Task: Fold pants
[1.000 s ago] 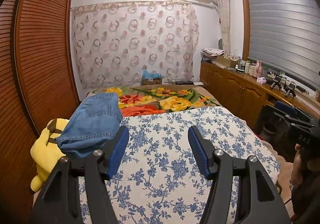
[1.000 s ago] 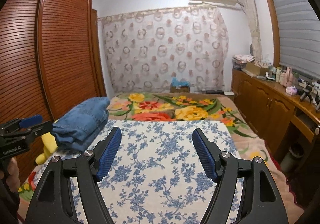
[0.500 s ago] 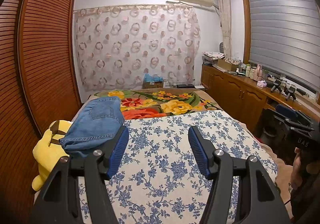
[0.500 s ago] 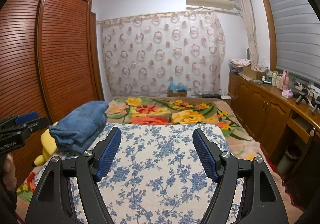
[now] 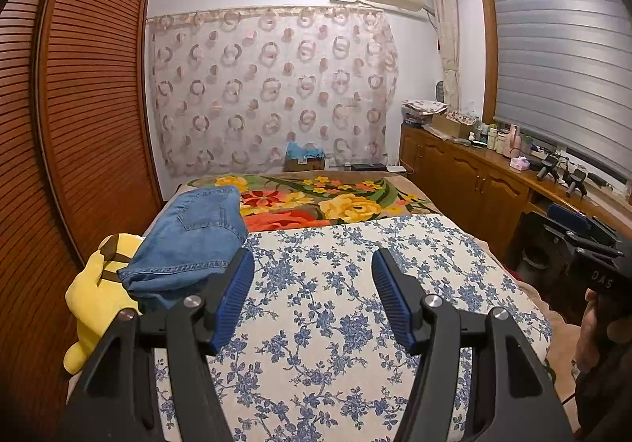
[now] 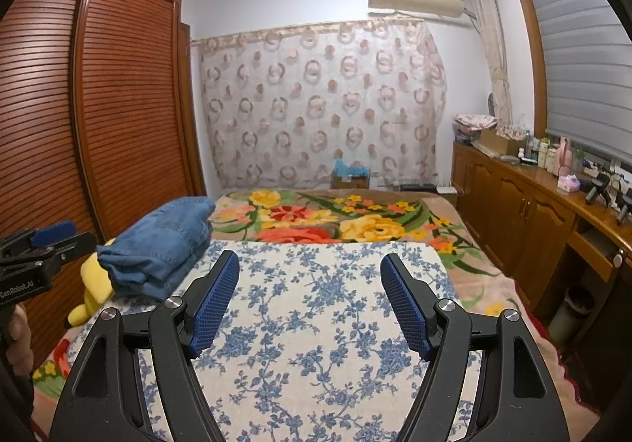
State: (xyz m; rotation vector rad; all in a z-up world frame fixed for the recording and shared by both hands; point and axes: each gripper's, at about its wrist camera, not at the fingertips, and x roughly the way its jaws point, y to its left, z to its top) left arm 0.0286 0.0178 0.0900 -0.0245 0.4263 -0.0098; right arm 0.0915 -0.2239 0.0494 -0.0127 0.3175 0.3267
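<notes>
Left gripper (image 5: 314, 264): jaws stand apart with nothing between the blue pads, poised above the blue-flowered cover (image 5: 343, 307). Right gripper (image 6: 310, 264): likewise parted and empty over the same cover; its body also shows at 3 o'clock in the left view, held by a hand (image 5: 588, 335).

The pants (image 5: 193, 240), blue denim, lie folded in a stack at 10 o'clock of the left gripper, on the cover's far left corner and partly on a yellow plush toy (image 5: 96, 296). Neither gripper touches them.

Containers: a cardboard box (image 5: 304, 163) at 12 o'clock beyond the bed holds something blue, kind indeterminate. A waste bin (image 6: 570, 311) stands at 3 o'clock by the cabinets; contents not visible.

Against the frames a second earlier, both views sit slightly higher; jaw spacing and the pants are unchanged.
</notes>
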